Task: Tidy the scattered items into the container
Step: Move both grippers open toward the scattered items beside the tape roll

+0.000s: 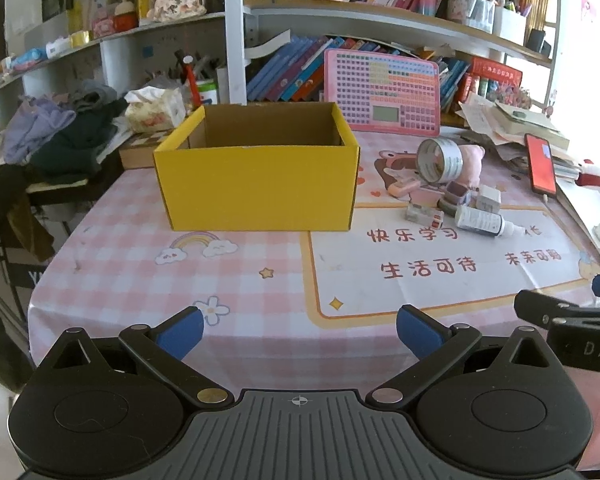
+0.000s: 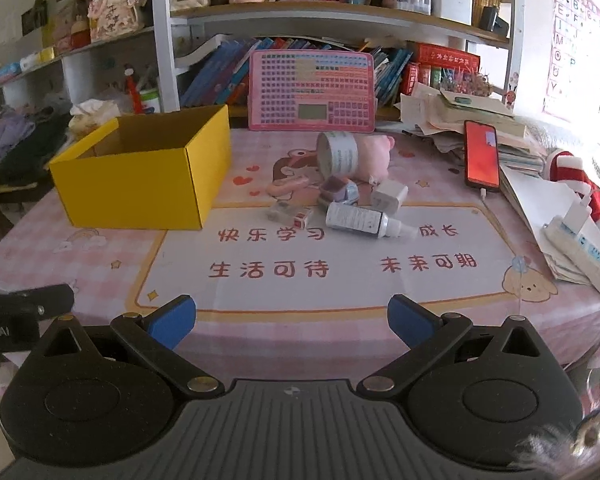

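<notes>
An open yellow cardboard box stands on the pink tablecloth, its inside looking bare. To its right lies a small heap: a tape roll, a pink plush, a white dropper bottle, a white cube charger, a purple block, a clear stamp and a pink clip. My left gripper is open near the front edge, well short of the box. My right gripper is open too, with nothing between its fingers.
A pink keyboard toy leans against the bookshelf behind the heap. A red-screened phone rests on stacked papers at the right, with a power strip nearer. Clothes and a tissue pack lie left of the box.
</notes>
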